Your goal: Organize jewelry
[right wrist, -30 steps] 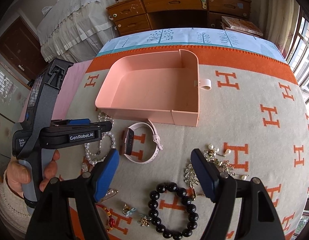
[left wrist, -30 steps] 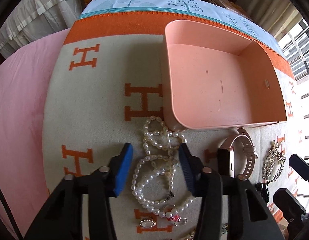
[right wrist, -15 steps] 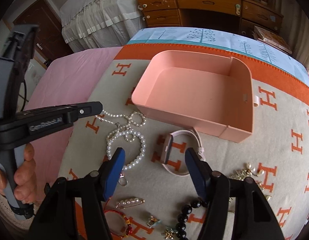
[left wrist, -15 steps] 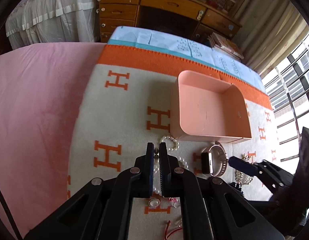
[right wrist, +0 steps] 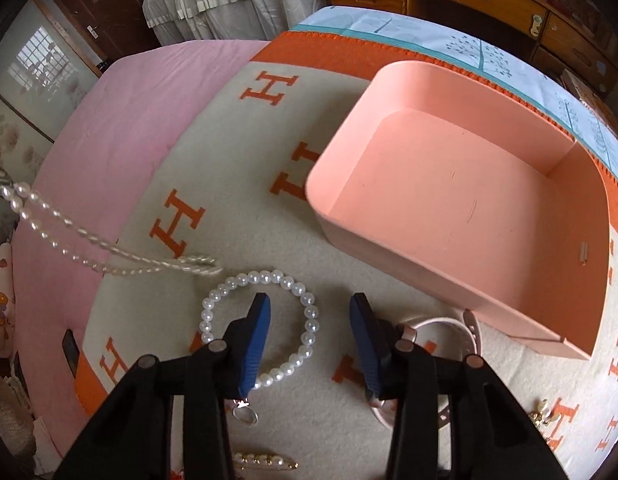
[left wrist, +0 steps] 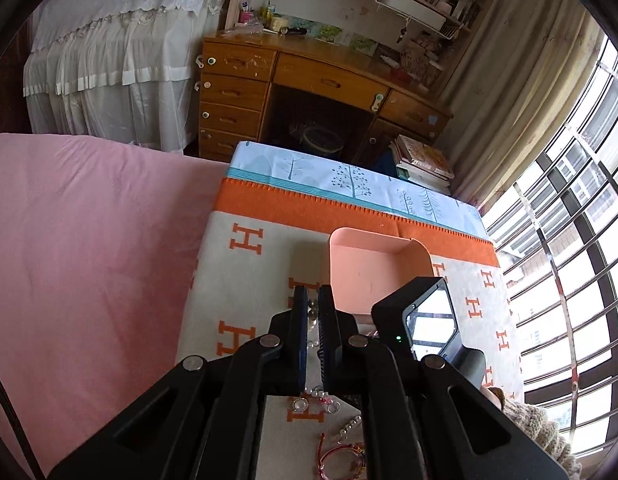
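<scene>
A: While the pink box (right wrist: 465, 216) sits empty on the H-patterned blanket (right wrist: 237, 184), item one: pearl necklace (right wrist: 109, 256). Where is it?

B: Hanging in the air to the left of the box. The left hand-held gripper (left wrist: 312, 320) has its jaws pressed together on the strand, pearls showing in the slit between the pads, so the rest dangles clear of the blanket, probably for carrying over the box rim.

A: Item two: pearl bracelet (right wrist: 261, 328).

B: Flat on the blanket, in front of the box and near its left corner. The right hand-held gripper (right wrist: 309, 340) points steeply down over it. Its jaws have just been closing and stand partly apart; the left pad lies inside the loop, the right pad outside, so the bracelet's right side runs between them. The pads do not press on it yet.

A: Item three: pale pink watch (right wrist: 441, 332).

B: Just in front of the box, right of the bracelet, half hidden behind the right finger. Untouched.

A: Remainder?

B: Pearl pin (right wrist: 265, 460) and small trinkets, further from the box, unsorted.
</scene>
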The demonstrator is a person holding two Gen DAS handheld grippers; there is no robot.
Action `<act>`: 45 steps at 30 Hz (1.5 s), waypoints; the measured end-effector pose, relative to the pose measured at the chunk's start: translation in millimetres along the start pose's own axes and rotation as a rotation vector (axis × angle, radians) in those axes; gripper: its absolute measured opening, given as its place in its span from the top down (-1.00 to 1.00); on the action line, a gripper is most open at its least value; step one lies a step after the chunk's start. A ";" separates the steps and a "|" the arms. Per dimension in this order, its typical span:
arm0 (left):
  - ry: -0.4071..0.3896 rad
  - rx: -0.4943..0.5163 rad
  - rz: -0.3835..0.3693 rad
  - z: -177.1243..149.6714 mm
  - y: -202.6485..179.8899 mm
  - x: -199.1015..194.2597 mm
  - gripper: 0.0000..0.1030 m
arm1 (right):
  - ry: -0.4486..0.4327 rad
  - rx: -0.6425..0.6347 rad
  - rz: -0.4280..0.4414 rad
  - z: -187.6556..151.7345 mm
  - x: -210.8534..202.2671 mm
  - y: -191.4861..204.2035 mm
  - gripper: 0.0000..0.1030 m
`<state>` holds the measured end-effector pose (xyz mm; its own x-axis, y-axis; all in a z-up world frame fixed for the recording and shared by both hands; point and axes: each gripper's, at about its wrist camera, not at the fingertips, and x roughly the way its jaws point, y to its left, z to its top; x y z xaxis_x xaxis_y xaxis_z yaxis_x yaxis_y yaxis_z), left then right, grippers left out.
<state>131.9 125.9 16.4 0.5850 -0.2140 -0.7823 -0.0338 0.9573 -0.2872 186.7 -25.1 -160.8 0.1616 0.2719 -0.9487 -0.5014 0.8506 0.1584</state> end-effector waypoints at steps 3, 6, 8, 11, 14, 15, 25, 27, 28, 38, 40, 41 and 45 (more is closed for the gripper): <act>-0.003 0.002 -0.001 2.1 -2.2 -2.2 0.94 | 0.004 -0.041 -0.035 2.7 2.0 5.9 0.70; -0.001 0.001 -0.003 2.0 -3.6 -0.2 0.94 | 0.009 -0.059 -0.078 3.6 3.6 7.4 0.85; 0.001 0.000 -0.004 2.6 -5.0 0.5 0.94 | 0.011 -0.047 -0.082 3.7 2.6 5.4 0.86; 0.001 0.003 -0.007 3.0 -5.9 -0.2 0.94 | 0.001 -0.008 -0.041 1.9 -7.4 2.2 0.86; -0.017 0.012 -0.006 5.0 -9.9 -6.7 0.94 | -0.054 0.006 -0.010 0.1 -34.3 5.2 0.86; -0.025 0.017 -0.009 6.7 -12.1 -9.6 0.94 | -0.077 0.007 -0.002 0.1 -45.7 6.1 0.86; -0.062 0.075 -0.010 22.8 -34.9 -17.6 0.92 | -0.317 0.010 -0.060 8.3 -149.8 -1.3 0.86; -0.030 0.082 -0.003 20.4 -33.4 -3.6 0.72 | -0.341 0.032 -0.088 9.7 -157.7 -10.8 0.86; -0.017 0.085 0.008 17.8 -31.5 4.8 0.52 | -0.350 0.048 -0.101 10.9 -159.5 -16.4 0.86; 0.194 0.164 0.059 -24.9 1.6 100.9 0.09 | -0.330 0.188 -0.105 19.7 -132.2 -69.1 0.86; 0.230 0.206 0.048 -32.6 4.6 115.3 0.09 | -0.309 0.207 -0.097 21.5 -122.5 -75.7 0.85; 0.243 0.226 0.046 -35.8 5.8 121.2 0.09 | -0.296 0.216 -0.105 21.0 -117.8 -78.7 0.84; 0.269 0.311 0.022 -47.6 8.6 135.3 0.09 | -0.266 0.229 -0.120 16.0 -102.9 -82.2 0.61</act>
<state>172.1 96.0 -118.2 0.3528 -0.1963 -0.9149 0.2262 0.9666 -0.1202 224.9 -115.8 -71.8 0.4382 0.2456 -0.8647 -0.2674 0.9540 0.1355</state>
